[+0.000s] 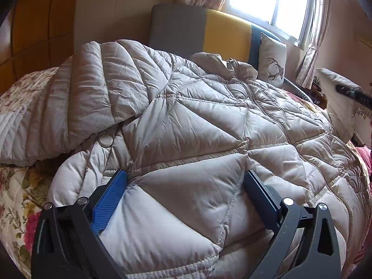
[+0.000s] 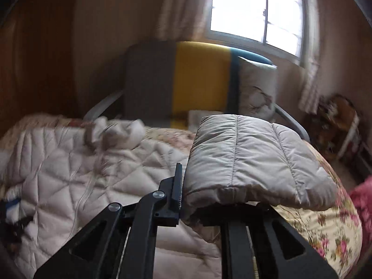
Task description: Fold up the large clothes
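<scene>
A large beige quilted down coat (image 1: 197,121) lies spread front-up on the bed, its zipper running toward the collar; one sleeve (image 1: 76,97) lies folded along the left side. My left gripper (image 1: 186,181) is open, its jaws wide apart and pressed onto the coat's lower hem area. In the right wrist view the coat body (image 2: 69,174) lies at the left, and my right gripper (image 2: 209,200) is shut on the cuff end of the other sleeve (image 2: 255,158), holding it lifted above the bed. The right gripper also shows in the left wrist view (image 1: 353,95) at the far right.
The bed has a floral bedspread (image 2: 325,227). A grey, yellow and blue headboard (image 1: 209,34) stands behind, with a deer-print pillow (image 1: 272,62) against it. A bright curtained window (image 2: 255,11) is behind. Cluttered furniture (image 2: 337,125) stands at the right.
</scene>
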`<state>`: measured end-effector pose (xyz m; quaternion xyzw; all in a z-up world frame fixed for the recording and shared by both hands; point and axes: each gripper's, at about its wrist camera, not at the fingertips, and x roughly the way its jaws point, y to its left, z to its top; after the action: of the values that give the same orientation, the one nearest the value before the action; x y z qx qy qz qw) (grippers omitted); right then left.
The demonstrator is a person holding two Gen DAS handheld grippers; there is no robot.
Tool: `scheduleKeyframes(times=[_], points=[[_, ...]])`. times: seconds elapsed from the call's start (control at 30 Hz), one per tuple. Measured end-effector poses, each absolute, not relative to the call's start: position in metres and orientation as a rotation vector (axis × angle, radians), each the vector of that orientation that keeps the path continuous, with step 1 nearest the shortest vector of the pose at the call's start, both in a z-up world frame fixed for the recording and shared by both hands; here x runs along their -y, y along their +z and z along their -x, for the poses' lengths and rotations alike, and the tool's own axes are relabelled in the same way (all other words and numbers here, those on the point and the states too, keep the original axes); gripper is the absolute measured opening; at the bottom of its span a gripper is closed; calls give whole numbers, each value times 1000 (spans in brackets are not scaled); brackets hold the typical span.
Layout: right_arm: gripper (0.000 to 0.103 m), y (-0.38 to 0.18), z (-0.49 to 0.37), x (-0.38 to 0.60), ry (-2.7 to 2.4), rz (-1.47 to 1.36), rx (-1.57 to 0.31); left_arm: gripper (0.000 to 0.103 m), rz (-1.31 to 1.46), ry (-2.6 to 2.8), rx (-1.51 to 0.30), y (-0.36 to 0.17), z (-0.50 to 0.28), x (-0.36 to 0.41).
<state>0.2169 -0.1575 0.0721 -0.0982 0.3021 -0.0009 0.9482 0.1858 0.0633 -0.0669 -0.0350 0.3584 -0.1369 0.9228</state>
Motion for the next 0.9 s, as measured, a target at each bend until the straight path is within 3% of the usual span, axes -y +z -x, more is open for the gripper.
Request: scheduleKeyframes(times=[0.13, 0.2, 0.27, 0.33, 0.37, 0.4, 0.7, 0.83, 0.9], points=[[13, 8, -212, 86, 151, 486, -718, 99, 76, -283, -735, -67, -185, -64], [42, -18, -207, 72, 193, 571, -756, 99, 79, -284, -735, -66, -185, -64], [43, -24, -202, 72, 190, 592, -732, 99, 78, -285, -734, -67, -183, -64], [62, -15, -199, 87, 219, 503, -734, 99, 76, -283, -735, -67, -183, -64], [85, -7, -195, 96, 230, 443, -725, 99, 75, -282, -737, -67, -183, -64], [96, 2, -190, 108, 253, 368, -704, 99, 74, -281, -738, -67, -183, -64], [101, 46, -144, 228, -82, -145, -459, 99, 156, -211, -758, -31, -182, -60], [101, 36, -166, 279, -309, -391, -566, 99, 186, -257, -709, -5, -177, -39], [101, 37, -175, 272, -280, -339, -580, 99, 175, -301, -698, 4, -176, -23]])
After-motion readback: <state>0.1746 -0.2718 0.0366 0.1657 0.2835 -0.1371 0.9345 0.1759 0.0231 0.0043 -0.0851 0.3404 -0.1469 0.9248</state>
